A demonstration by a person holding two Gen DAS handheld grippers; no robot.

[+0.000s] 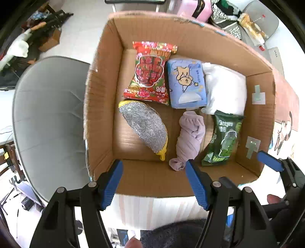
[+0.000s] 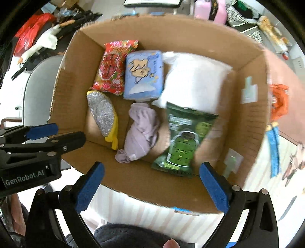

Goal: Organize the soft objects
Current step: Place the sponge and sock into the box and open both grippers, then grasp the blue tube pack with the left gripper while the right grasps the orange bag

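An open cardboard box [image 1: 103, 99] [image 2: 247, 122] holds several soft things: a red snack bag [image 1: 149, 73] [image 2: 112, 68], a blue tissue pack [image 1: 186, 84] [image 2: 144, 75], a white bag [image 1: 226, 89] [image 2: 194, 80], a silver and yellow scrubber [image 1: 145, 126] [image 2: 103, 114], a rolled lilac cloth [image 1: 188, 137] [image 2: 142, 131] and a green wipes pack [image 1: 223, 139] [image 2: 183, 141]. My left gripper [image 1: 153, 166] is open and empty above the box's near wall. My right gripper [image 2: 151, 169] is open and empty above the near wall, by the green pack.
A grey chair [image 1: 49, 122] stands left of the box. The box sits on a pale striped cloth [image 2: 152, 208]. An orange packet [image 2: 279, 101] and a blue item [image 2: 273, 146] lie right of the box. Clutter, a pink case [image 1: 198, 8] and a plush goose [image 2: 40, 46] lie behind.
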